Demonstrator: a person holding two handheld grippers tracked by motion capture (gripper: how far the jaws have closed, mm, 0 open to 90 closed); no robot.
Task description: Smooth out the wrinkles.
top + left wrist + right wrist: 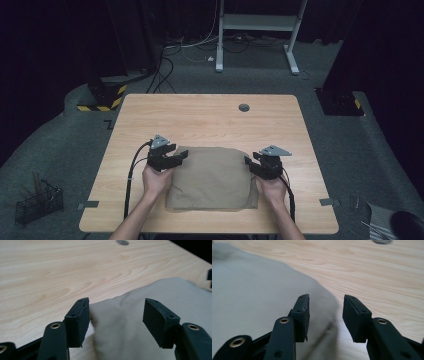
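Cloth (210,177), tan and folded into a rough rectangle, is lying on the near half of the wooden table (205,112), and we are working at its two far corners. No earlier picture is on hand, so we are telling only how things stand.

Nearest us, our forearms are coming in from the bottom edge of the high view. Our left hand (156,181) is gripping the left gripper (181,158) at the cloth's far left corner; our right hand (270,189) is gripping the right gripper (248,162) at the far right corner. Both are pointing inward, toward each other, across the cloth.

In the left gripper view, the left gripper (116,320) is standing with its jaws spread apart. The cloth (130,327) is lying below and between them, and its corner fold is sitting right beside the left pad, but we are not seeing the pads press on it. In the right gripper view, the right gripper (325,316) is likewise holding its jaws spread, with the cloth's (257,302) rounded edge running under the gap and bare table (387,285) beyond. Nothing is pinched here either.

Off the table, low at the left on the grey floor, a black wire basket (37,204) is holding a few thin sticks. Farther out, a round grey grommet (244,107) is sitting in the tabletop near its far edge. Beyond that, a yellow-and-black striped base (102,97) and a white frame (257,32) are standing among cables. We are reading no writing anywhere.
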